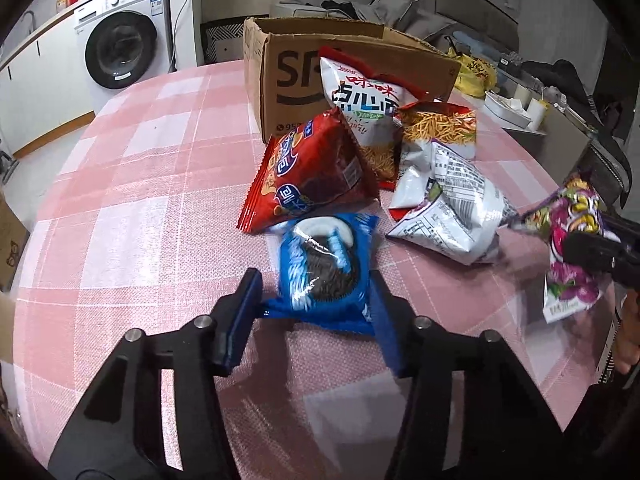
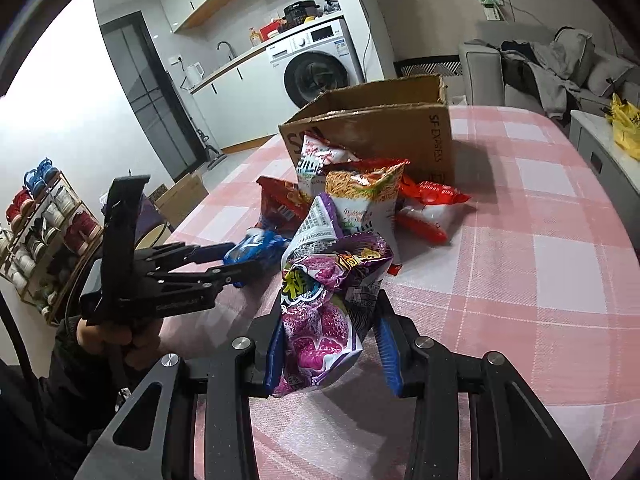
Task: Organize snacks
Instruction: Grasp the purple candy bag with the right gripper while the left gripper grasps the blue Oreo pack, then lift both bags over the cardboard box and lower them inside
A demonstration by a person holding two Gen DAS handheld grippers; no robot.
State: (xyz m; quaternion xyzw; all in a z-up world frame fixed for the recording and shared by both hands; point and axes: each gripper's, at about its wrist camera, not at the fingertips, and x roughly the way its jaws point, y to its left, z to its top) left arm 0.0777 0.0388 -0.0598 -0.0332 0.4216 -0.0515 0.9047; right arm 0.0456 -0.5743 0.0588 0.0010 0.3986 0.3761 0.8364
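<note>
On the pink checked tablecloth lies a blue cookie pack, and my left gripper is shut on it, one blue pad on each side. The right wrist view shows the same left gripper on the pack. My right gripper is shut on a purple snack bag, lifted off the cloth; it also appears at the right edge as the purple bag. An open cardboard box stands behind a pile of snacks: a red bag, a white bag and a noodle-print bag.
A crumpled white bag lies right of the cookie pack. A side table with a white container and a yellow bag stands beyond the table's right edge. A washing machine, a sofa and a shoe rack surround the table.
</note>
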